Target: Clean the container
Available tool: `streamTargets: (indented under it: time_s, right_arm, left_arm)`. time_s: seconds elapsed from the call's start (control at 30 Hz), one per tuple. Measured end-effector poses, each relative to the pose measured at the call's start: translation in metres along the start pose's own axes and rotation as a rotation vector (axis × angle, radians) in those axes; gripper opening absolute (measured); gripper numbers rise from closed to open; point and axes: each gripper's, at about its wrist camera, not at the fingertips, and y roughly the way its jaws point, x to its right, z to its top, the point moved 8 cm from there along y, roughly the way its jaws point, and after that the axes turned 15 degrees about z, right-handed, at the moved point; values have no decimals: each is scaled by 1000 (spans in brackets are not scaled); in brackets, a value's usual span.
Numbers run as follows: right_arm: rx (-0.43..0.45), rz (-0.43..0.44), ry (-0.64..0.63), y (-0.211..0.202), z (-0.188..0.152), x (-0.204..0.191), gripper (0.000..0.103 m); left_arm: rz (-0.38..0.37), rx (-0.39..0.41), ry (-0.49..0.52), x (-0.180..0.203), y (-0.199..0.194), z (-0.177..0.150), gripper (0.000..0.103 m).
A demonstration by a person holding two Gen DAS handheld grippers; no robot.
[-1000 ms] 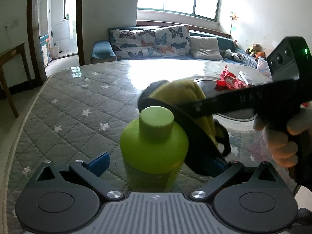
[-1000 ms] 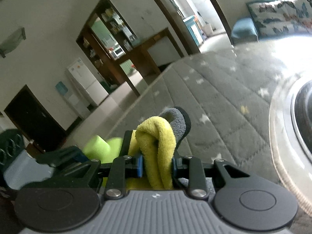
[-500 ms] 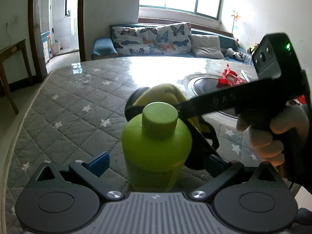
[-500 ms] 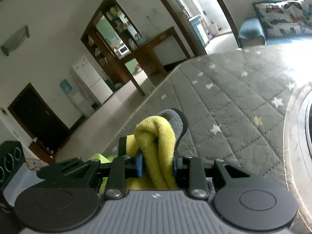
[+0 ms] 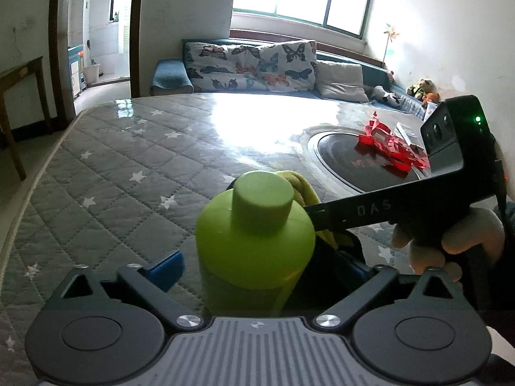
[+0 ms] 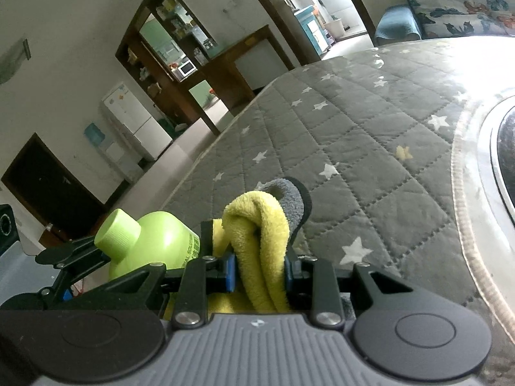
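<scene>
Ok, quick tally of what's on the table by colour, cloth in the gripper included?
Green: 1, the bottle
Yellow and grey: 1, the cloth, clamped in the right gripper
Red: 1, the crumpled wrapper on the black hob
Total: 3

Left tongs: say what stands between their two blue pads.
The green bottle, upright with its cap on, stands between the closing left tongs' pads; the left wrist view shows it.
</scene>
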Motion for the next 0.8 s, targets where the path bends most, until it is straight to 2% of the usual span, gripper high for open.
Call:
streamTargets:
  time_s: [0.2,0.37,0.47,0.63,0.8]
  right_arm:
    - [21,-8,0,-7,2,0,27]
    - [53,-24,-2,-19,5,2,27]
    - [71,-35,5,-26,7,5,27]
    - [102,-59,14,-39,11,14,27]
    - [148,-91,28,-55,20,25,27]
  left_arm:
    - [41,8,5,0,5,3,73]
    - [37,19,4,0,6,6,72]
    - [8,31,3,2,7,9,72]
    - [-47,75,73,16,12,25,72]
    - [-111,72,130,27,25,34,72]
